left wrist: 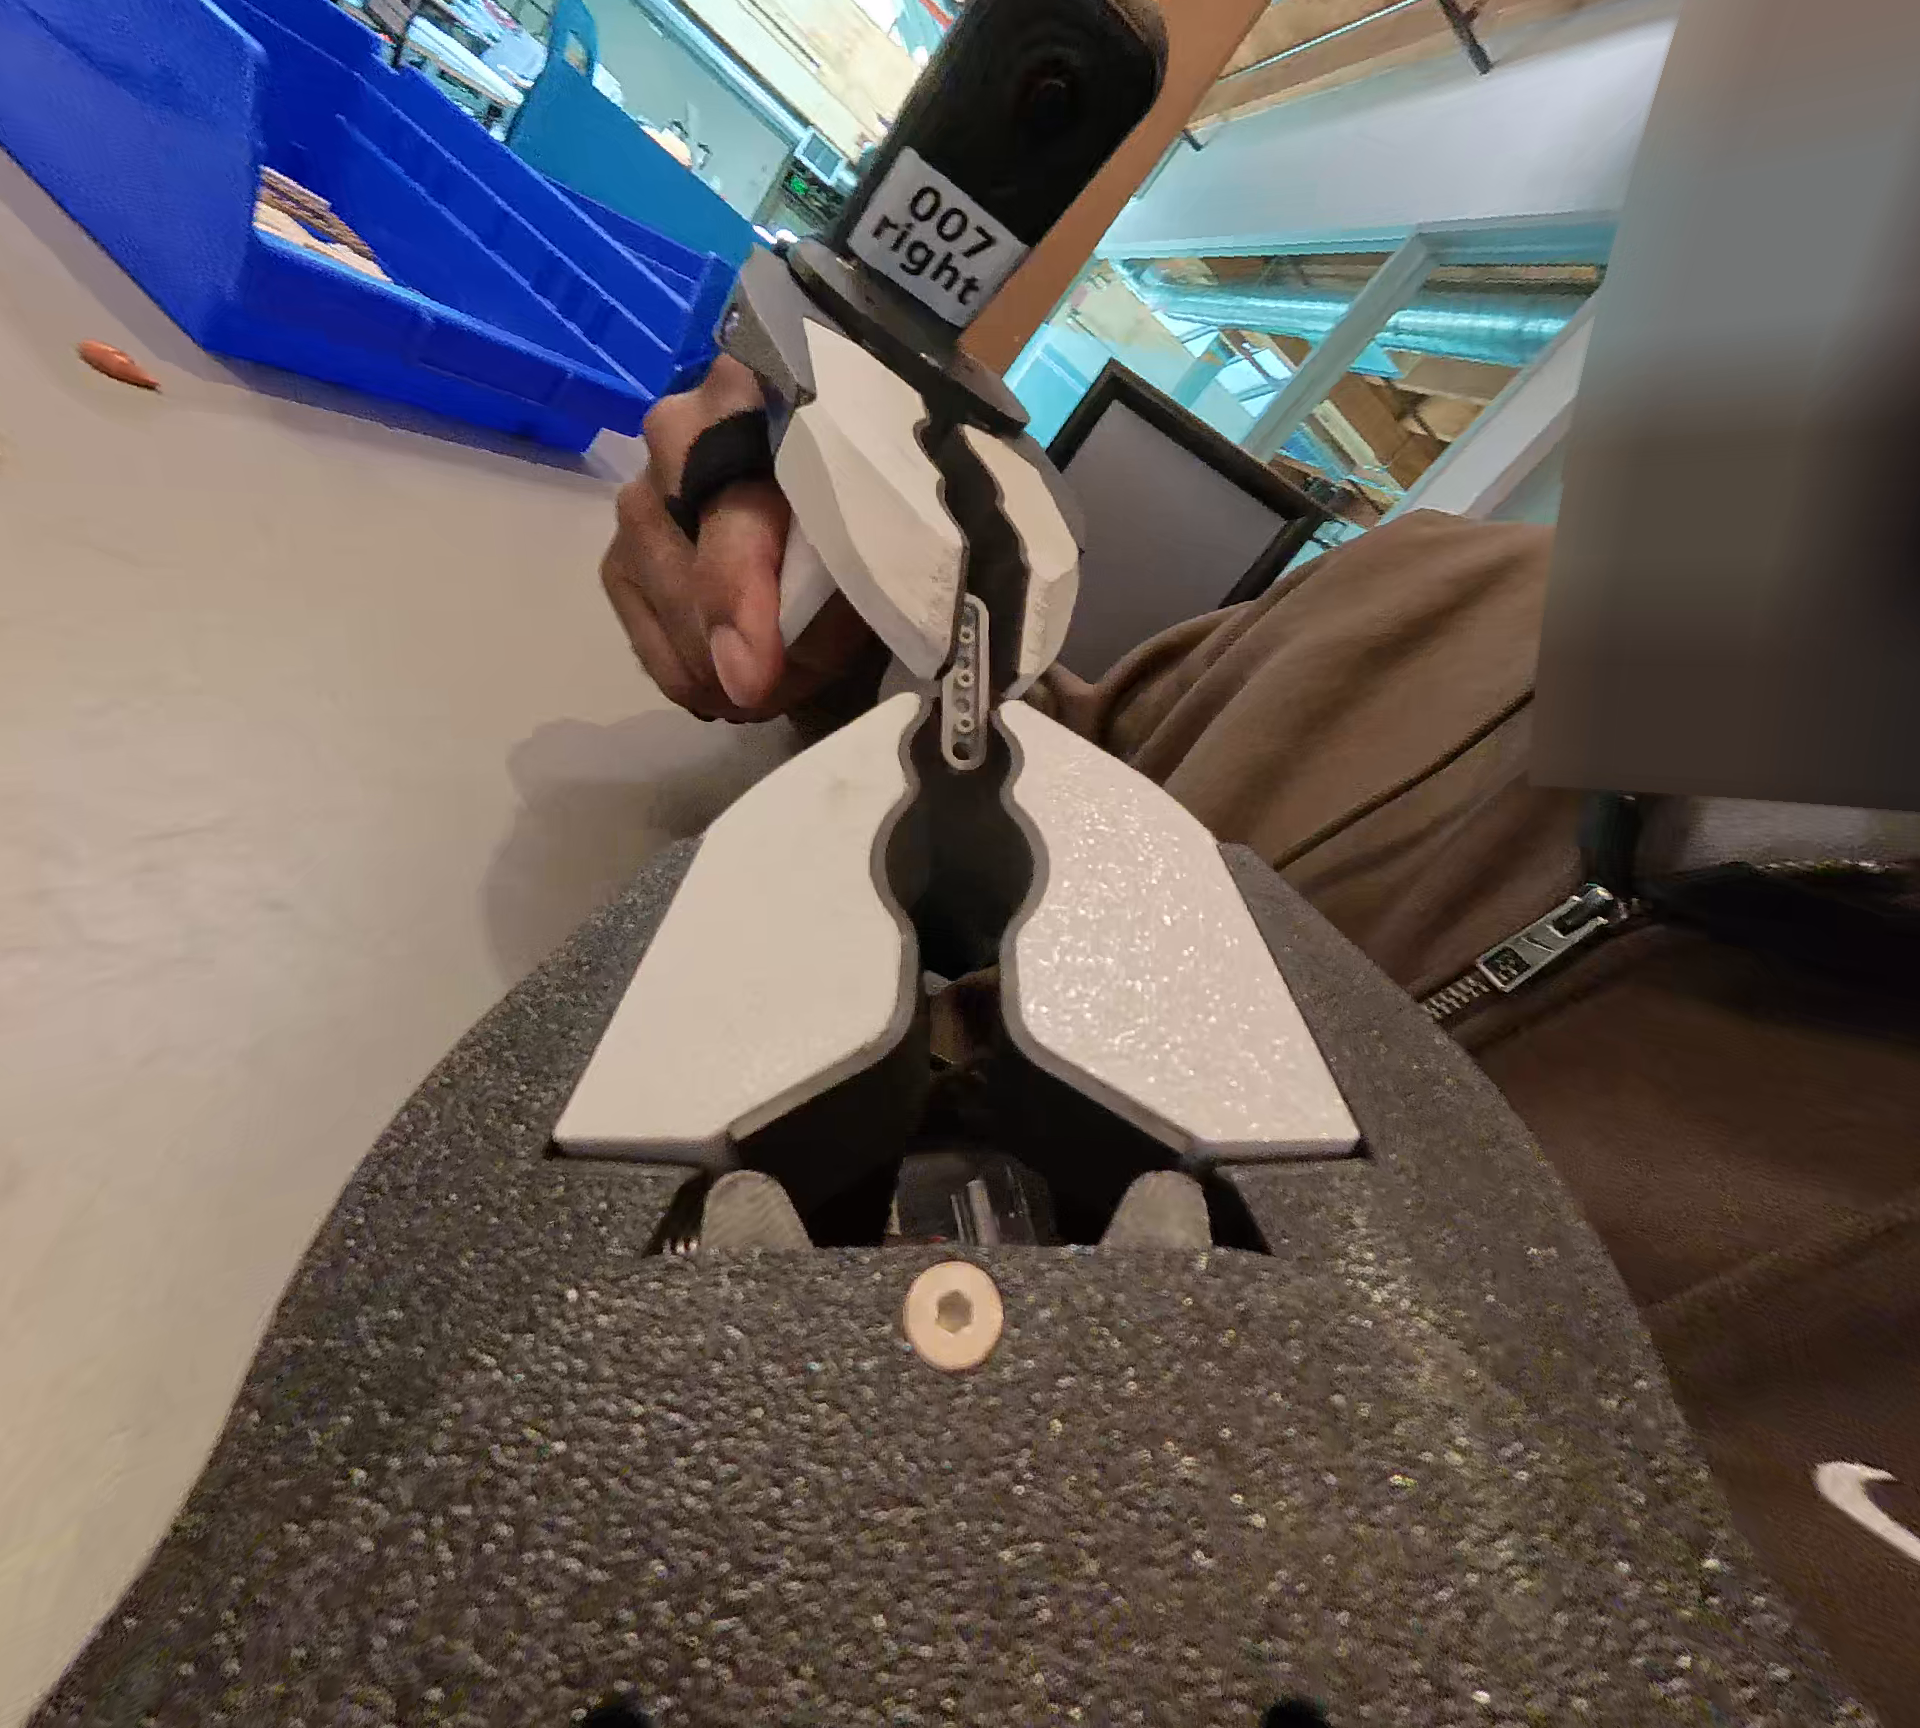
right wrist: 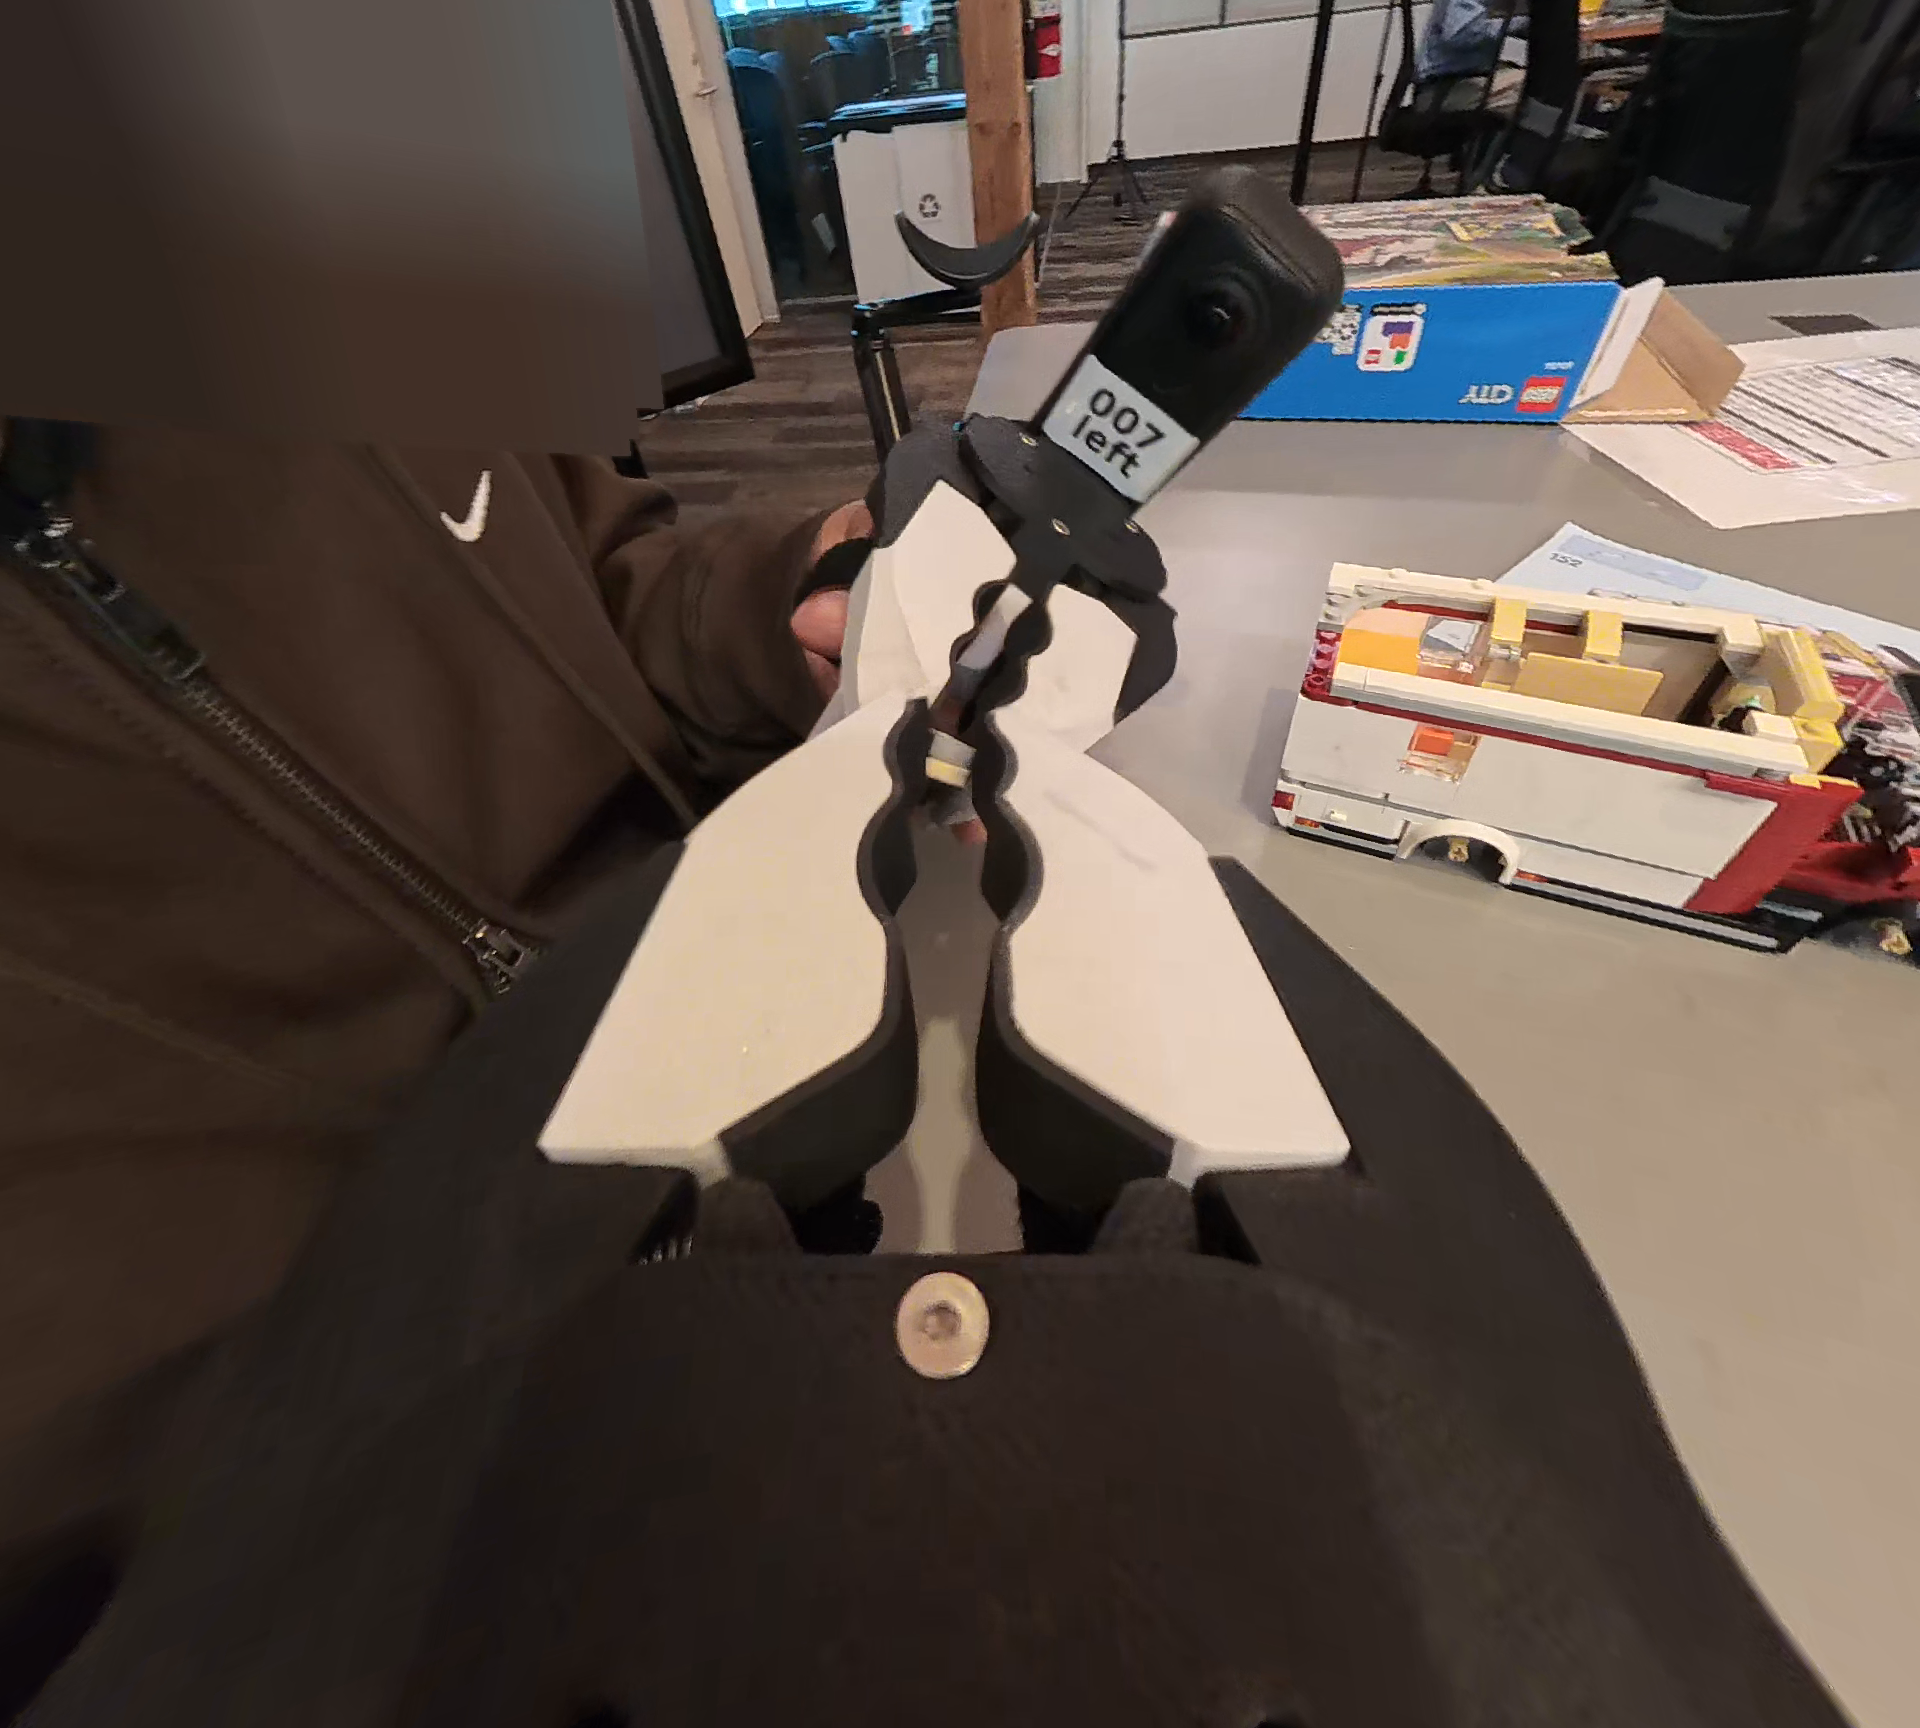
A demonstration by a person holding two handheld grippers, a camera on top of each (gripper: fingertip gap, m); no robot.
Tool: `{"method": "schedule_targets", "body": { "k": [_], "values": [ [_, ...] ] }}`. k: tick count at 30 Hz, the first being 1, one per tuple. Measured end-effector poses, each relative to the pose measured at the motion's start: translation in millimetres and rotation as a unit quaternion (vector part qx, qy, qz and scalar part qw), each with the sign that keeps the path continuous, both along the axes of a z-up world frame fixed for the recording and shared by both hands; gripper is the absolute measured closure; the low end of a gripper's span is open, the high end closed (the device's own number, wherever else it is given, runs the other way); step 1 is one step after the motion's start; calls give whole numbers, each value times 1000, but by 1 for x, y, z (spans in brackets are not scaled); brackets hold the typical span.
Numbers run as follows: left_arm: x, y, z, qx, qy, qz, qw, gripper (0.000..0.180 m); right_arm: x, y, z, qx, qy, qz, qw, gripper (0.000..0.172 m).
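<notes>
Here both tools meet tip to tip above the desk (right wrist: pixel 1558 1107). Left hand-held gripper (left wrist: pixel 961 728) and right hand-held gripper (right wrist: pixel 951 769) each pinch an end of one small grey perforated strip (left wrist: pixel 966 691), jaws nearly closed. Risk: uneven pull twists the strip free.

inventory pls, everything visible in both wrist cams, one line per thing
Grey strip with holes: 1, light grey, pinched between both claws' tips.
Blue bin: 1, blue, far on the table.
Orange piece: 1, orange, on the table by the bin.
Brick-built truck: 1, white and red, on the grey table.
Blue box: 1, far table edge.
Papers: several, white, by the box.
Brown jacket: 1, on the person.
Left claw: shut on the strip.
Right claw: shut on the strip.
</notes>
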State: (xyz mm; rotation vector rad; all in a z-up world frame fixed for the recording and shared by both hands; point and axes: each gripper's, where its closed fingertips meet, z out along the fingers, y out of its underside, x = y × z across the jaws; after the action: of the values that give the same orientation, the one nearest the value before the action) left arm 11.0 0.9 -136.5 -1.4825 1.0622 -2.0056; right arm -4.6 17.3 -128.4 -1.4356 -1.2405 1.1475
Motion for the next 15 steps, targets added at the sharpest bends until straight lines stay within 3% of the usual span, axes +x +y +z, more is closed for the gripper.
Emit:
{"method": "schedule_targets", "body": {
  "k": [8, 15],
  "values": [
    [-3, -9, 15, -79, -64, -64, 993, 173, 1, -9, 13, 6, 63, 45, 997, 163],
    [-10, 6, 27, -31, -118, 7, 992, 173, 7, 6, 23, -28, 128, -46, 990, 160]
  ]
}}
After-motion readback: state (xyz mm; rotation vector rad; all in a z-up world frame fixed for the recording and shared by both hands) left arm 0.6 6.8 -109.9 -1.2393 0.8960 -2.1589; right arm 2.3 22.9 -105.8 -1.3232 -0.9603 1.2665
